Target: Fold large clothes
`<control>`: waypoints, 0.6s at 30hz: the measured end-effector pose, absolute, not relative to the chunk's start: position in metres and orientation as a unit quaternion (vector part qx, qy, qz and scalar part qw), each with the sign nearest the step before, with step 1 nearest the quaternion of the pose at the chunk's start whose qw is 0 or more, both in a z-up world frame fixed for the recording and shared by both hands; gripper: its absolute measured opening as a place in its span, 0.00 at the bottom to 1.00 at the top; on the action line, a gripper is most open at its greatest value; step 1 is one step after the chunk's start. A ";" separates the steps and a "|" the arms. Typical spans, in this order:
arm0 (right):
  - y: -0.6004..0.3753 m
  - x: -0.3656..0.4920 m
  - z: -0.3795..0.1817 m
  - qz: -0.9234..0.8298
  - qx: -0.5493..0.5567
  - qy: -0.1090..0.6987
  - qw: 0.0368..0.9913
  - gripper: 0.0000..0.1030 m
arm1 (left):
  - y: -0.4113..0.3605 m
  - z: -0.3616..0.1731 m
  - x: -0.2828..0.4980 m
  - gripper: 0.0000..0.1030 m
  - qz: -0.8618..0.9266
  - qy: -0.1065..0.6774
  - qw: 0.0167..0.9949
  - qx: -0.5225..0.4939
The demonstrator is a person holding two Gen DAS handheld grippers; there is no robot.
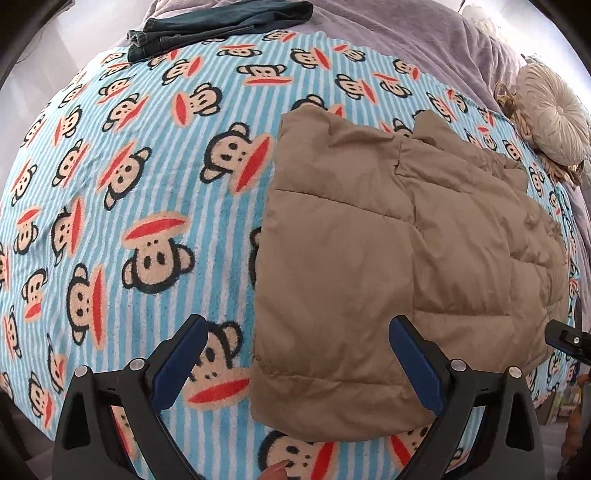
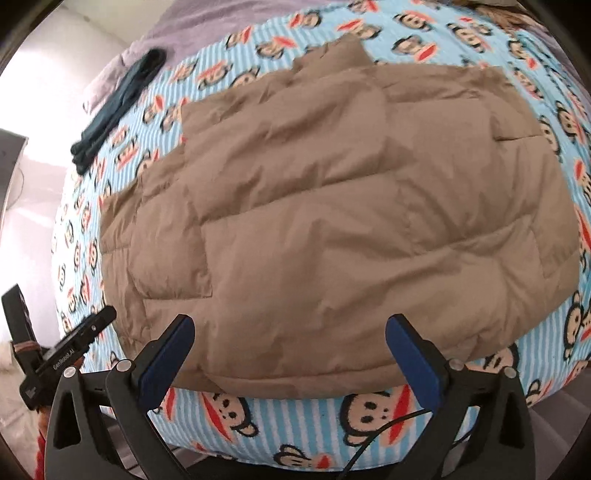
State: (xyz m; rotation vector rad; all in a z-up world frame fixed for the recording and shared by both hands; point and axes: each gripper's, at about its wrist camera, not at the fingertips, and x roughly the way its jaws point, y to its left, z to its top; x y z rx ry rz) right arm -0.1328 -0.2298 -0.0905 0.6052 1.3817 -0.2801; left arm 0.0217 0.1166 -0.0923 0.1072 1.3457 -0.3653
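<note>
Both tools pointed steeply down over the bed. The right gripper (image 2: 290, 354) hung wide open above the near hem of the tan jacket (image 2: 332, 206), gripping nothing. The left gripper (image 1: 295, 354), also spread and empty, straddled the jacket's left edge. Bare monkey-print blanket (image 1: 129, 184) lay leftward; dark folded trousers (image 1: 221, 26) sat well apart at the far edge.

Tan quilted puffer jacket (image 2: 332, 221), folded into a broad, roughly rectangular bundle and lying flat on the monkey-print blanket (image 1: 147, 221) below me. Its stitched panels face up, lightly creased; one long edge runs close to the blanket's near edge, and a small flap projects at the far edge.
</note>
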 end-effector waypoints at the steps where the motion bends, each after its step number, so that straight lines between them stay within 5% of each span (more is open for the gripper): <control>1: -0.230 -0.131 -0.093 -0.126 0.275 0.630 0.715 1.00 | 0.119 -0.093 0.023 0.96 -0.169 0.619 0.766 0.047; 18: -0.232 -0.127 -0.123 -0.135 0.299 0.651 0.684 1.00 | 0.143 -0.156 0.084 0.96 -0.331 0.684 0.642 -0.103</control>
